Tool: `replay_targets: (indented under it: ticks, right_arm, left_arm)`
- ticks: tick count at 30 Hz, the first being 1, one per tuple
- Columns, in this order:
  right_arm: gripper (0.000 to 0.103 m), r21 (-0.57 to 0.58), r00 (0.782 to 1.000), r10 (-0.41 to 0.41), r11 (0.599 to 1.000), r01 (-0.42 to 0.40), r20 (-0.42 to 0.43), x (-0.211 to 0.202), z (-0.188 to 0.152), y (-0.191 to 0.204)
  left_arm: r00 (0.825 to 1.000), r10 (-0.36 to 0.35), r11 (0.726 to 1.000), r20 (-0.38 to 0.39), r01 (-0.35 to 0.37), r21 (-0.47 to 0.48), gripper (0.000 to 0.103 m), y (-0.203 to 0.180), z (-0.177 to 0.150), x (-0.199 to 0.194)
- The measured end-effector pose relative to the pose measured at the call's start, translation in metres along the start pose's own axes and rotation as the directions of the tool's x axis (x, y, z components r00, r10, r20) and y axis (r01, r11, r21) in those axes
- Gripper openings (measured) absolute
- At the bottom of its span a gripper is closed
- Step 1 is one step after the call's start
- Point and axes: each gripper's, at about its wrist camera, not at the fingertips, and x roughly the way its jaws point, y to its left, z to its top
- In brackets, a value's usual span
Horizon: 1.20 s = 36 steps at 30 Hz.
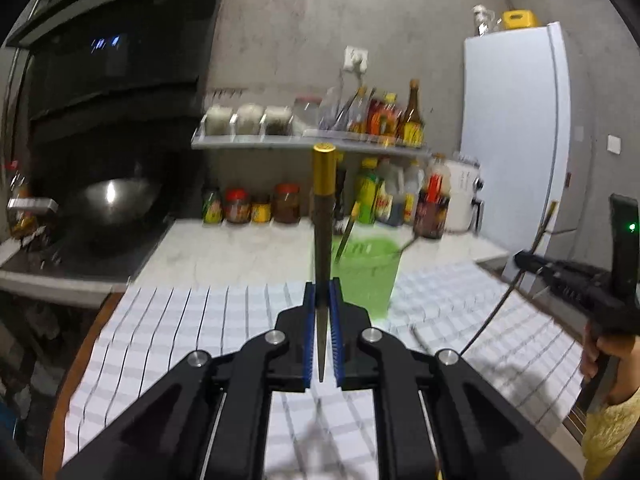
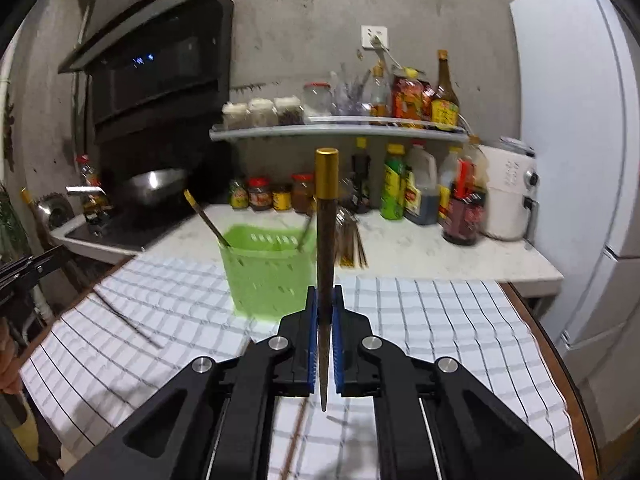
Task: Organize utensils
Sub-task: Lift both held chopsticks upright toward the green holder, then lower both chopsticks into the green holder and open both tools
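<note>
Both grippers are closed, each on one chopstick: the left gripper point(image 1: 322, 312) clamps a chopstick point(image 1: 322, 216) near its thin end, gold cap up, and the right gripper point(image 2: 325, 312) holds its chopstick point(image 2: 326, 216) likewise. A green basket point(image 2: 264, 276) is set on the checked cloth point(image 2: 440, 320) just ahead. Each stick is judged light, stiff and smooth; being tapered, it is best gripped higher, on the thicker shaft, lest it pivot or slip.

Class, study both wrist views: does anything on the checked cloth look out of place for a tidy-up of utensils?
Yes. One dark chopstick lies loose on the checked cloth, left of the green basket, while other utensils stand inside it. The left gripper and right gripper each clamp another chopstick.
</note>
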Motion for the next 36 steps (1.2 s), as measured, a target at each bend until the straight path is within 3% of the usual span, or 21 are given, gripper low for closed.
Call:
replay_targets:
  ticks: [3,6,10,14,18,22,24,26,31,36]
  right_arm:
    - [0.007,-0.019,0.996,0.041,0.999,-0.04,0.08,0.003,0.029,0.01]
    - [0.007,-0.031,0.978,0.049,0.999,-0.043,0.201,0.005,0.065,0.017]
    - [0.007,-0.031,0.958,0.028,0.999,-0.02,0.286,0.029,0.099,0.016]
    - [0.007,0.008,0.974,0.022,1.0,-0.024,0.227,0.075,0.104,0.007]
    - [0.007,0.017,0.991,0.02,1.0,-0.022,0.133,0.117,0.089,0.005]
    - [0.012,0.01,0.998,0.014,1.0,-0.014,0.063,0.137,0.078,0.006]
    - [0.03,0.015,0.997,0.006,1.0,-0.007,0.072,0.133,0.078,0.004]
    - [0.043,0.008,0.995,-0.003,1.0,0.002,0.099,0.119,0.079,0.002]
    - [0.044,-0.004,0.99,-0.016,1.0,0.017,0.138,0.071,0.078,0.001]
    - [0.044,-0.005,0.995,-0.036,0.999,0.037,0.093,0.026,0.046,-0.002]
  left_arm:
    - [0.995,0.012,0.999,0.096,-0.015,0.032,0.006,-0.008,0.033,0.006]
    - [0.984,0.006,1.0,0.176,-0.01,0.018,0.006,-0.005,0.072,0.014]
    - [0.977,-0.016,1.0,0.214,0.013,0.012,0.006,-0.006,0.103,0.041]
    - [0.987,-0.048,0.999,0.152,0.047,0.012,0.007,-0.011,0.105,0.091]
    - [0.996,-0.085,0.996,0.019,0.086,-0.024,0.007,-0.006,0.088,0.144]
    - [0.996,-0.058,0.998,-0.07,0.057,-0.014,0.007,-0.006,0.076,0.173]
    - [0.998,-0.027,1.0,-0.061,0.027,-0.001,0.015,-0.005,0.073,0.17]
    - [1.0,-0.024,1.0,-0.014,0.023,-0.005,0.037,-0.003,0.077,0.153]
    - [0.997,0.001,1.0,0.071,-0.001,-0.003,0.038,-0.002,0.088,0.103]
    - [0.997,0.076,0.997,0.027,-0.077,0.028,0.038,-0.005,0.059,0.062]
